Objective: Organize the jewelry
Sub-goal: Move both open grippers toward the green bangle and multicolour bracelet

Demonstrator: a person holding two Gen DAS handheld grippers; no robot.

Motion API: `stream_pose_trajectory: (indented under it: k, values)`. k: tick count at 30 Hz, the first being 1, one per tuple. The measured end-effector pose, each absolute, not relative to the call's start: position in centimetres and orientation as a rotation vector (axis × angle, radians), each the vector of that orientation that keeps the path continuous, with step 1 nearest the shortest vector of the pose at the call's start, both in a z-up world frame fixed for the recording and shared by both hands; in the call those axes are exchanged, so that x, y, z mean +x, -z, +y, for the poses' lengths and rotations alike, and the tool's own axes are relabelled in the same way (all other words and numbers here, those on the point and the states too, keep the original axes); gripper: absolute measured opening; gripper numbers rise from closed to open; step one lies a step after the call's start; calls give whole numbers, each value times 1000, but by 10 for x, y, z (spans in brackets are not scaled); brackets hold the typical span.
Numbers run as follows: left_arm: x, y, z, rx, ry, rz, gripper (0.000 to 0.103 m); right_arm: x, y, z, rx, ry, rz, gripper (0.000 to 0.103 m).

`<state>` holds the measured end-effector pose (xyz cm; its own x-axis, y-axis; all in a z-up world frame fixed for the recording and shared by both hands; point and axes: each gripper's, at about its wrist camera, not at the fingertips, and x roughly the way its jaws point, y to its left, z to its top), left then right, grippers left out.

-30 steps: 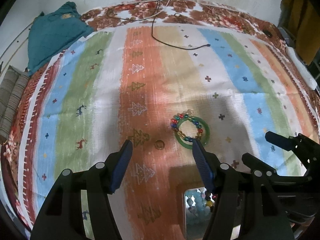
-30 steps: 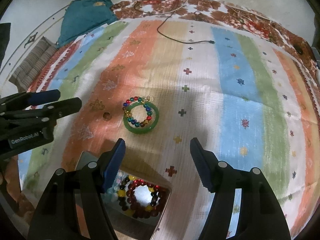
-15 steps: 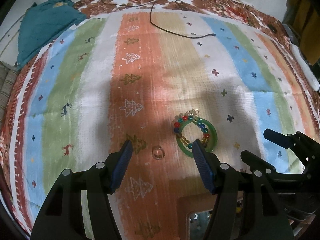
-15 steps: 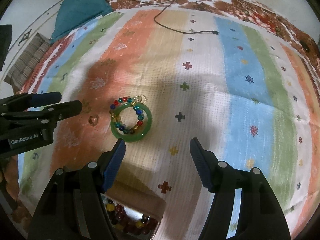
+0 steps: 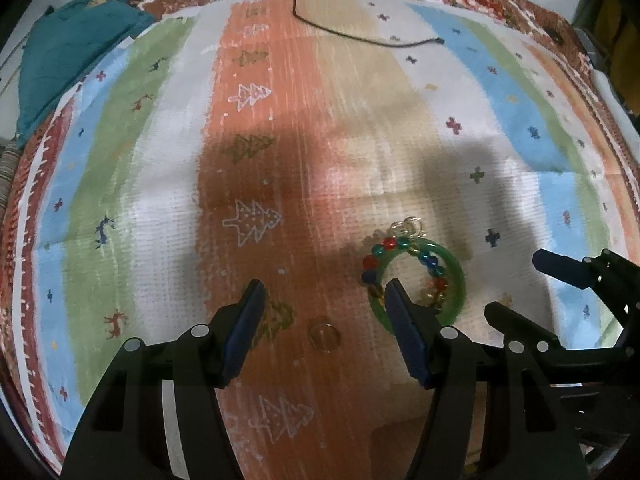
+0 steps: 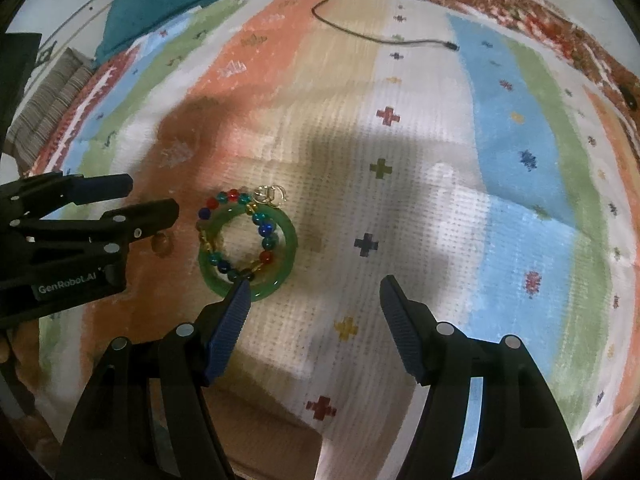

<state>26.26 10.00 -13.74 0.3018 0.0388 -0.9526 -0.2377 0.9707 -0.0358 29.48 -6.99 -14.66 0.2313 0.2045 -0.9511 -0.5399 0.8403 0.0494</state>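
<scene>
A green bangle (image 5: 458, 276) lies on the striped cloth with a bracelet of coloured beads (image 5: 390, 245) across it and a small silver clasp (image 5: 408, 226) at its far edge. A small clear ring (image 5: 323, 336) lies left of it, between my left gripper's (image 5: 324, 296) open, empty fingers. The bangle (image 6: 288, 236), the beads (image 6: 264, 230) and the ring (image 6: 161, 243) also show in the right wrist view. My right gripper (image 6: 314, 292) is open and empty, its left finger tip over the bangle's near edge.
A striped cloth (image 6: 520, 160) covers the bed. A black cable (image 5: 360, 36) lies at the far side, a teal cloth (image 5: 68, 48) at the far left, a striped cushion (image 6: 44, 108) beyond the left edge. A box edge (image 6: 272, 440) shows at the bottom.
Both grippers have moved forward over the cloth. The jewelry box with beads has slid out of view below. The bangle and ring now lie closer to the fingers.
</scene>
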Motion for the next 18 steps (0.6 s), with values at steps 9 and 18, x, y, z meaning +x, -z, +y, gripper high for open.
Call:
stream_pose_trajectory:
  k: [9, 18]
  values:
    - [277, 147, 102, -210, -153, 1270, 62, 305, 157, -58, -355, -542, 1256, 67]
    - [289, 163, 100, -173, -163, 1296, 62, 312, 174, -51, -404, -537, 1287, 67]
